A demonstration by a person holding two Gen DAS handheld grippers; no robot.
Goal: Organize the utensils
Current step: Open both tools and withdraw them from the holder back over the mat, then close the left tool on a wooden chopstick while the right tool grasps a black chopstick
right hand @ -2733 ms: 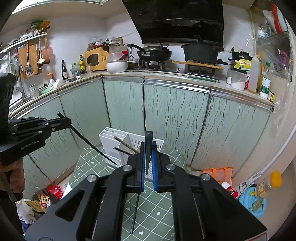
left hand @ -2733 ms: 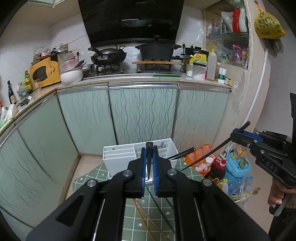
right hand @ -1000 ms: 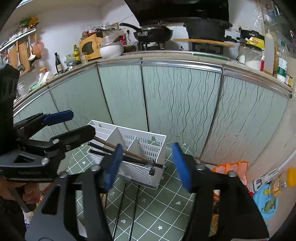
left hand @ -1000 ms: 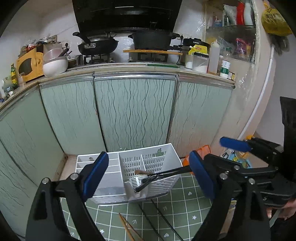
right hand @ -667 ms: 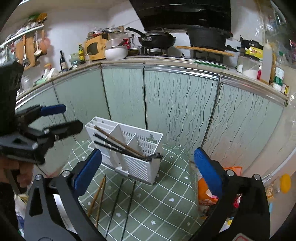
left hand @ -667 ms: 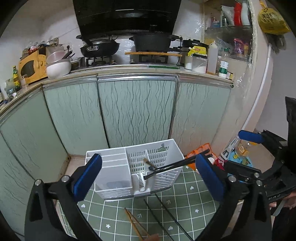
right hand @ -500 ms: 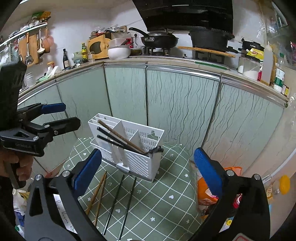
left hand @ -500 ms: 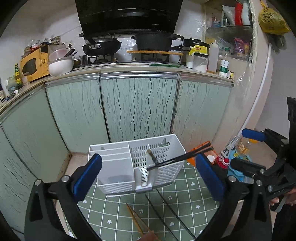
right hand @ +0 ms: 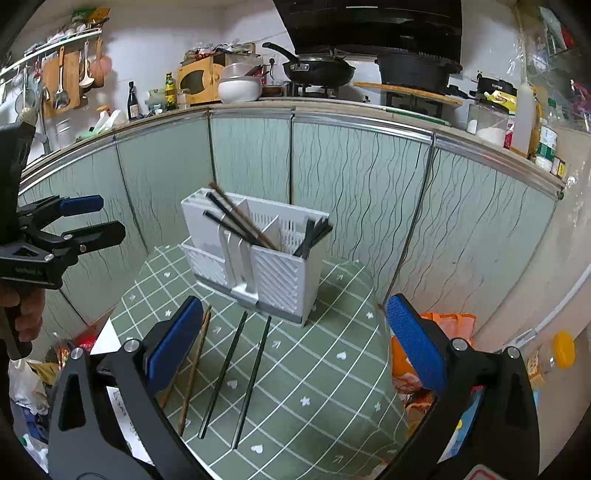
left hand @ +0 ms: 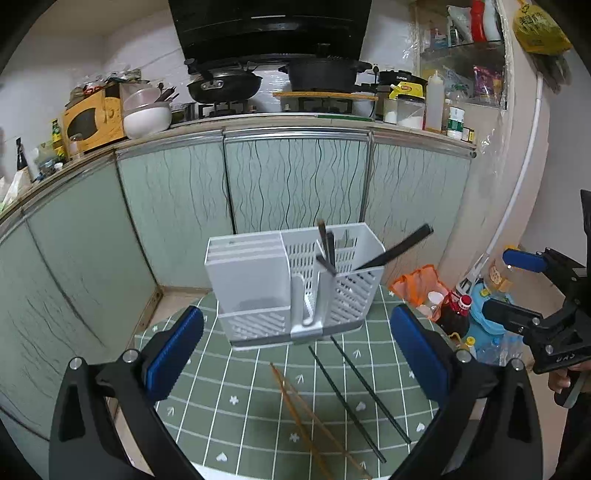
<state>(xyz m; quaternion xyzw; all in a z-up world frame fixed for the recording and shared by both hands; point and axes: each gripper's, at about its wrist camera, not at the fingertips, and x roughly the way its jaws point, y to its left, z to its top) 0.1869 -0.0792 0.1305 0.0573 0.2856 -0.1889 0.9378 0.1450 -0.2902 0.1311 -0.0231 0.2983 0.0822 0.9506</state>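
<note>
Pale green cabinet doors (left hand: 295,184) with wavy dark lines run along the far side under a counter edged in metal (right hand: 369,122). On the counter sit a black pan (left hand: 223,86), a black pot (left hand: 325,74) and a yellow microwave (right hand: 197,79). A dark range hood (left hand: 269,26) hangs above. The wall (left hand: 55,74) is white.

Even, fairly bright indoor light from overhead, soft faint shadows, strong fisheye bending of the cabinet fronts (left hand: 295,184) (worst toward the rims), black vignette at the corners, mild glare on the range hood (right hand: 373,22), sharp focus throughout.
</note>
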